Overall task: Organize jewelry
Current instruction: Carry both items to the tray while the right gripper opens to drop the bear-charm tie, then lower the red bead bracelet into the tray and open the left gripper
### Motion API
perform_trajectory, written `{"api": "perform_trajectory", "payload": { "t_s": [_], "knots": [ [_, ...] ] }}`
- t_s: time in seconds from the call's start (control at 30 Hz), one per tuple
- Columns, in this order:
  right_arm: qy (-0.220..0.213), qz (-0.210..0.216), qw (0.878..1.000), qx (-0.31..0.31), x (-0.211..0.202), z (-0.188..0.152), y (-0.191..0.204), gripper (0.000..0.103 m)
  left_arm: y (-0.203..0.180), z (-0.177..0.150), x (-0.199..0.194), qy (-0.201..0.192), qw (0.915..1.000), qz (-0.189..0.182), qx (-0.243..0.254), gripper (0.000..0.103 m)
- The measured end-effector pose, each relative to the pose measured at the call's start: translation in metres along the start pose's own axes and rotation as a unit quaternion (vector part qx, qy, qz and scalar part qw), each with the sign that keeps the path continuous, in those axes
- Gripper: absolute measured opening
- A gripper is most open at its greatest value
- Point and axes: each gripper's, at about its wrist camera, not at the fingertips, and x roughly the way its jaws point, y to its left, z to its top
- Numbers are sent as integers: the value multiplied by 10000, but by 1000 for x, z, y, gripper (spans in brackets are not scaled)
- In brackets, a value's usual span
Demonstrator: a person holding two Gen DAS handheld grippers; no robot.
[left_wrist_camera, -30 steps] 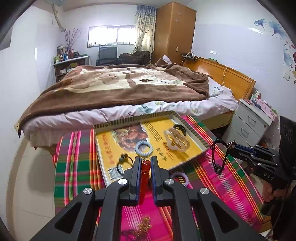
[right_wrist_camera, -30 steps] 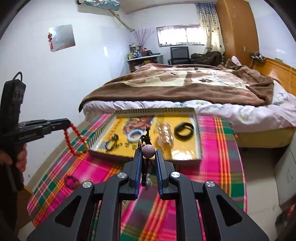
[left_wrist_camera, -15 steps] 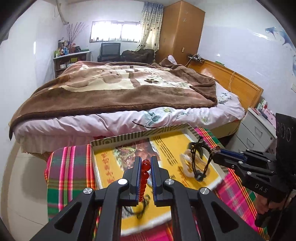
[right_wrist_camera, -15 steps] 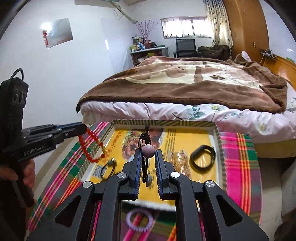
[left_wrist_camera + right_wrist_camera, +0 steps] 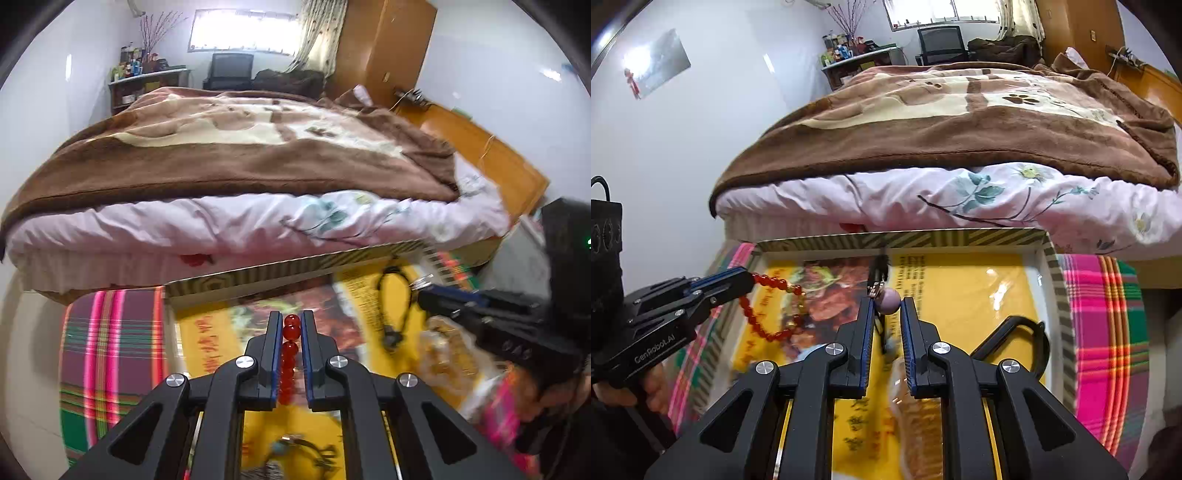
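My left gripper is shut on a red bead bracelet, which hangs over the yellow tray; from the right wrist view the bracelet dangles from the left gripper above the tray's left part. My right gripper is shut on a black cord necklace with a mauve bead, held over the tray's middle. In the left wrist view the right gripper holds the cord loop over the tray's right side.
The tray lies on a plaid cloth in front of a bed. In the tray lie a black band, a clear bracelet and a dark beaded piece. White wall to the left.
Both grippers have moved forward and lower over the tray with their jewelry still held. The tray now fills the lower part of both views.
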Motion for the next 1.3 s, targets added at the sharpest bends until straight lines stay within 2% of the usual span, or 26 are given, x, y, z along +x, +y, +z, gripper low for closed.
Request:
{"api": "perform_trajectory", "payload": {
  "t_s": [0.2,0.53,0.6,0.67,0.73,0.87,1.3],
  "knots": [
    [138,-355,9993,45,15,4,-12,15,16,-3,14,116,9996,245,-47,10],
    [240,-362,9990,125,24,6,-17,15,26,-7,24,287,9991,236,-187,10],
    [254,-323,9990,164,26,7,-17,16,26,-8,24,299,9991,249,-161,14],
    [247,-345,9989,180,25,7,-18,19,25,-9,22,290,9991,264,-158,32],
    [208,-319,9990,213,23,6,-19,21,24,-10,18,266,9991,259,-198,41],
    [124,-280,9991,305,14,4,-20,31,23,-10,10,212,9992,235,-243,42],
    [-269,-108,9995,156,-49,-27,1,31,5,-40,-53,-26,9996,169,-240,49]
  ]
}}
